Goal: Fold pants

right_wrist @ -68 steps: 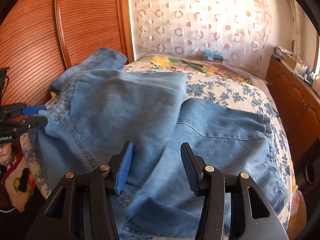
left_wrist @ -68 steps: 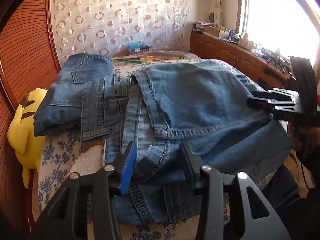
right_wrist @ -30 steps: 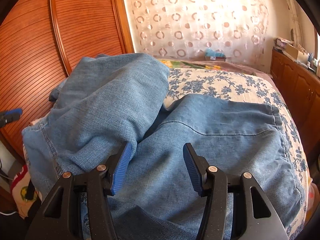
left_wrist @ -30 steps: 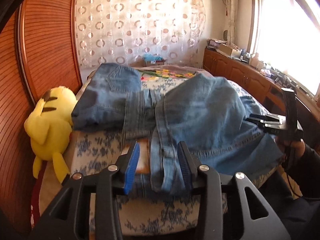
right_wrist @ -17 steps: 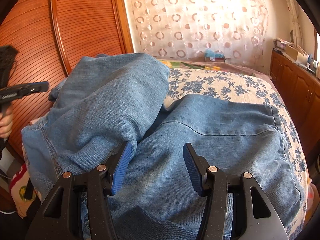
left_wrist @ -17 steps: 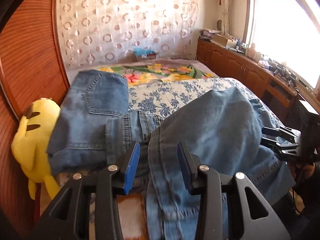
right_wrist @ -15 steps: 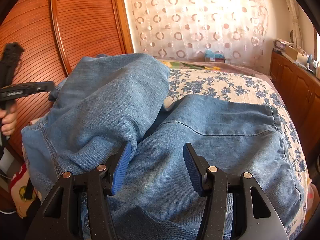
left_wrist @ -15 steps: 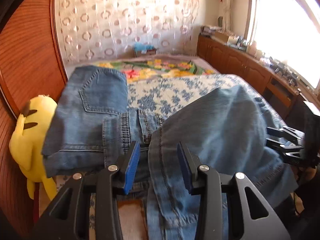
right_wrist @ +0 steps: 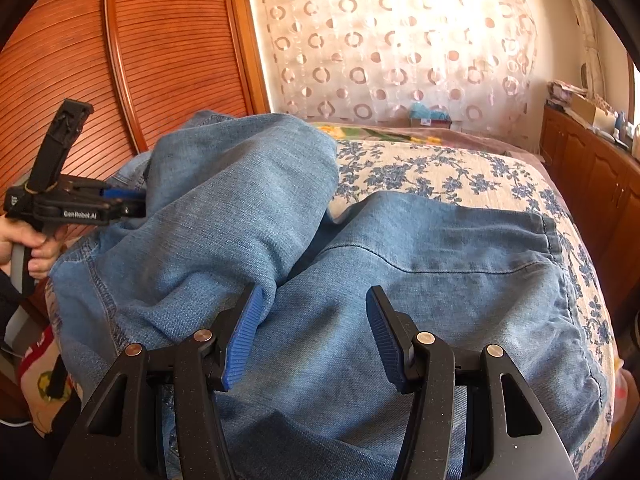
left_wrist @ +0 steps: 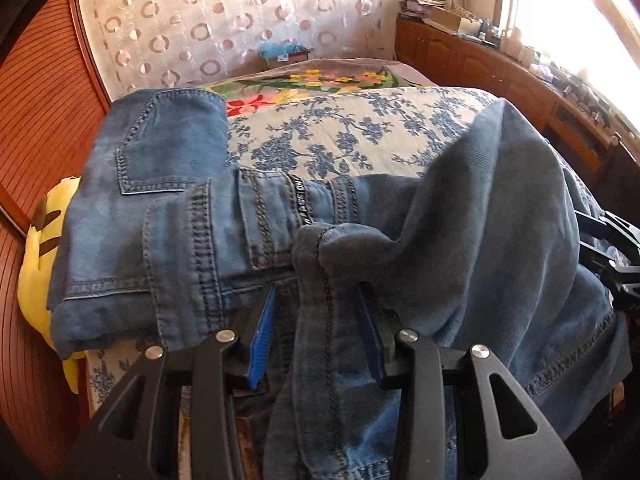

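Note:
Blue denim pants (left_wrist: 480, 248) lie bunched on a bed, one leg folded over in a hump (right_wrist: 240, 208); the waistband and a back pocket (left_wrist: 168, 152) lie at the left. My left gripper (left_wrist: 316, 320) is open, its blue pads either side of a raised seam ridge of denim that hides the fingertips. It shows from the side in the right wrist view (right_wrist: 120, 200), against the hump's left edge. My right gripper (right_wrist: 316, 332) is open and empty, low over the flat pant leg (right_wrist: 440, 260), and shows at the right edge of the left wrist view (left_wrist: 612, 248).
The bed has a blue-flowered cover (left_wrist: 340, 136). A yellow plush toy (left_wrist: 36, 248) sits at the bed's left side against a slatted wooden panel (right_wrist: 160, 48). Wooden cabinets (left_wrist: 520, 80) run along the right under a bright window.
My left gripper has moved forward and down into the denim fold; the seam ridge now sits between its pads. The right gripper has stayed still, and the left gripper has come closer in its view.

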The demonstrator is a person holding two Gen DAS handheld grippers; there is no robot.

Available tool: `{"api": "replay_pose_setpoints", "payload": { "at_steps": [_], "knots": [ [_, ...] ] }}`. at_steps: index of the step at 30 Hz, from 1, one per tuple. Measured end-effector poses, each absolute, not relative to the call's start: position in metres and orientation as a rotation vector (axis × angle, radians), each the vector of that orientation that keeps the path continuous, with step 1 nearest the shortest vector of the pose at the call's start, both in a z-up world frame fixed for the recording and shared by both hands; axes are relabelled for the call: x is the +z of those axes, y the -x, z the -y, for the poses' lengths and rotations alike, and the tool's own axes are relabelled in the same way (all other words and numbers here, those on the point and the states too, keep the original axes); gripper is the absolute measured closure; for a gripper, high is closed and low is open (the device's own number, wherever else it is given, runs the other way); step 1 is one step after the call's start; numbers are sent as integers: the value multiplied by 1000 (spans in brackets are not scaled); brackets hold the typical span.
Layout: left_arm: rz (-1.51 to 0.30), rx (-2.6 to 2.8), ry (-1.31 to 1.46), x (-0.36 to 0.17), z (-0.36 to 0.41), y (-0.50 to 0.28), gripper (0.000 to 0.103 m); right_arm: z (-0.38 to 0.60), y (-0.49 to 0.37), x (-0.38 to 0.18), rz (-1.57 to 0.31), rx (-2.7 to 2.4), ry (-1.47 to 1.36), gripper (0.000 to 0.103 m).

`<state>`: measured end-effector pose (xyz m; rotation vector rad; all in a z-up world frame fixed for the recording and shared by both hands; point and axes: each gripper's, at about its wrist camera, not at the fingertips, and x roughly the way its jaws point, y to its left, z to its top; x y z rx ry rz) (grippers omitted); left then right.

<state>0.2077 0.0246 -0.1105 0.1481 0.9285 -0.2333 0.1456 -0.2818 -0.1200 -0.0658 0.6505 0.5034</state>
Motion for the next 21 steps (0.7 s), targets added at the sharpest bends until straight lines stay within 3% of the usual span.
{"api": "replay_pose_setpoints", "payload": {
  "at_steps": [10,17,21],
  "knots": [
    [-935,-245,-149,-120,-24,-202,65,282,-145,-121,-652,505,65,48],
    [-905,-284,-126,-119,-27,-186,86,281,-145,-121,-652,504,64,48],
    [-844,-277,-130,-104,-27,-168,88,282,-145,-121,-652,504,64,48]
  ]
}}
